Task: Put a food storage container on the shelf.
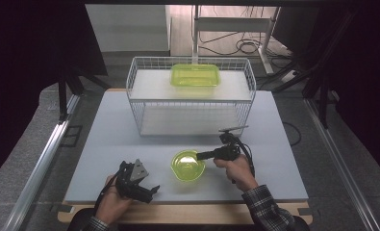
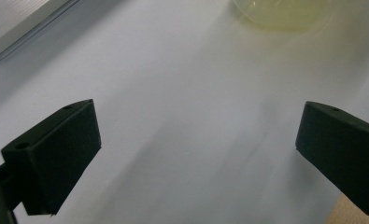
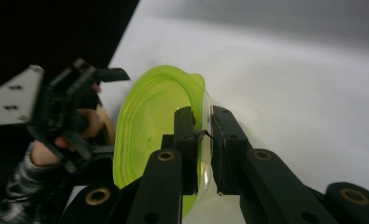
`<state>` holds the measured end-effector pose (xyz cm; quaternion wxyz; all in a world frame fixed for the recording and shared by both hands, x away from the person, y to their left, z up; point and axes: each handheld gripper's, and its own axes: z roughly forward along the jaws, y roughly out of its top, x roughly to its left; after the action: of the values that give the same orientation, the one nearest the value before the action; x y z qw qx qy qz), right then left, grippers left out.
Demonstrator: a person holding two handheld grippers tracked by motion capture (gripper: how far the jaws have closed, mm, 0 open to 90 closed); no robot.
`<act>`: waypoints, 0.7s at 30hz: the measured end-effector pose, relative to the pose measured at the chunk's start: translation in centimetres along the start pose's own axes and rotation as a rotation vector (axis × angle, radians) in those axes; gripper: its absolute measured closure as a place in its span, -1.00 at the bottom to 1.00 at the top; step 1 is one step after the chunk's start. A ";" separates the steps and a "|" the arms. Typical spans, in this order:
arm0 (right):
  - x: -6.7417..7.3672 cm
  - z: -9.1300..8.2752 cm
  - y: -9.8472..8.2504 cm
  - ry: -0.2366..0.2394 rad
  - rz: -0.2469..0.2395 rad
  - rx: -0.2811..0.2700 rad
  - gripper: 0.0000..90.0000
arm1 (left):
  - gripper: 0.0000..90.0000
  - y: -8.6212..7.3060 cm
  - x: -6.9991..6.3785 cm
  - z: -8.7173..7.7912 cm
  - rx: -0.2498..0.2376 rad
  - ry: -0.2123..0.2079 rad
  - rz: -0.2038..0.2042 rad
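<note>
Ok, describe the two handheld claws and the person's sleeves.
Both claws are black. The left claw carries a grey three-cornered plate with small screws and has two blocky, wedge-shaped jaws. The right claw has brass-coloured pivot rings on its linkage and trails a black cable. The sleeves are dark plaid.

No text, label, brand, number or sign can be read anywhere. The lime-green bowl (image 3: 149,135) pinched at its rim in the right gripper (image 3: 203,144) is plain, and so is the green container (image 1: 195,75) in the wire basket (image 1: 134,91) far ahead of that gripper. The grey plate on the left gripper (image 1: 137,180) bears screw heads and no lettering. The table (image 2: 182,93) under that gripper's jaws carries no marking.
</note>
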<state>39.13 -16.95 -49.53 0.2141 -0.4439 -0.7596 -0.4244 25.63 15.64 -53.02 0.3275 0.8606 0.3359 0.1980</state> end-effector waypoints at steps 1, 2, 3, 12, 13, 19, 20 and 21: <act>0.1 -0.2 0.1 0.007 0.003 -0.007 0.81 | -1.00 0.0 0.0 0.0 0.000 0.001 -0.001; 0.2 -0.4 0.1 0.007 0.000 -0.014 0.81 | -1.00 0.0 0.0 0.0 -0.002 0.001 -0.003; 0.3 -0.6 0.2 0.006 -0.005 -0.021 0.81 | -1.00 0.0 0.1 0.0 -0.003 0.002 -0.006; 0.8 -2.8 1.0 0.044 0.002 -0.097 0.81 | -1.00 0.0 0.2 -0.1 0.000 0.000 -0.018; 0.9 -3.0 1.1 0.047 0.003 -0.105 0.81 | -1.00 0.0 0.2 -0.1 0.000 -0.001 -0.018; 1.5 -4.1 1.7 0.048 -0.004 -0.134 0.81 | -1.00 0.0 0.2 -0.1 0.002 -0.002 -0.019; 1.7 -4.3 1.9 0.049 -0.006 -0.141 0.81 | -1.00 0.0 0.2 0.0 0.002 -0.003 -0.019; 1.8 -4.5 2.0 0.049 -0.009 -0.145 0.81 | -1.00 0.0 0.2 0.0 0.003 -0.003 -0.019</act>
<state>39.73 -19.35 -44.88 0.1982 -0.4441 -0.7234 -0.4901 25.72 15.79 -52.99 0.3287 0.8582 0.3437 0.1932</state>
